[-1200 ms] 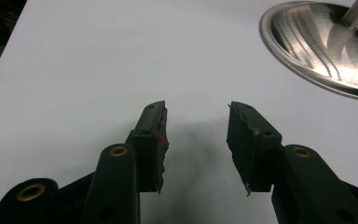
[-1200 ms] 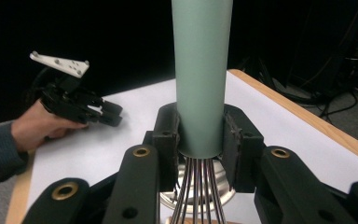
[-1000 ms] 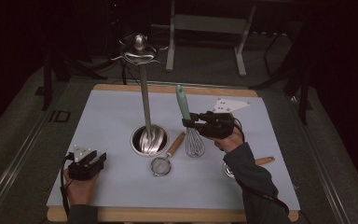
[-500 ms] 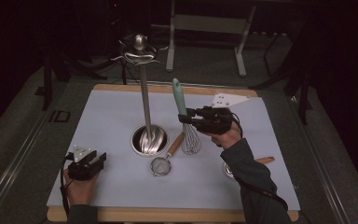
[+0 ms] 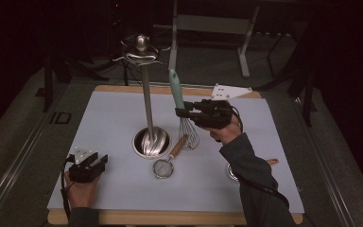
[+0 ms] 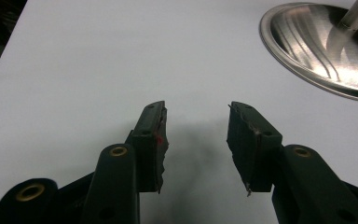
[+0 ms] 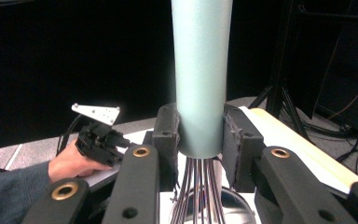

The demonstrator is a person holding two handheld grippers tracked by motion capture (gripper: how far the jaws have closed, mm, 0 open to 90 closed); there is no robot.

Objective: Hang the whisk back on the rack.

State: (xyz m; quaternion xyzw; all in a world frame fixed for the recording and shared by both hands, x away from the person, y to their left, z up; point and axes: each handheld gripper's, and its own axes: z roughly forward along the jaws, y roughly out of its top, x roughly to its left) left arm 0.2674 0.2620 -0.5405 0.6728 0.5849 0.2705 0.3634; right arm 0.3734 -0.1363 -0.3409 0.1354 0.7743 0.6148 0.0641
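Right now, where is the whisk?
In the high view the whisk stands upright right of centre, its pale green handle clamped in the right gripper, beside the stand's steel base.

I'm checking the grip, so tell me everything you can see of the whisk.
The whisk has a smooth, pale teal handle, plastic by the look, and a bulb of thin metal wires below it. It stands nearly upright, handle up, leaning slightly to the left in the high view. The right claw is shut on the handle's lower end, just above the wires, a pad pressing each side. Its wire bulb hangs close to the table; whether it touches is unclear.
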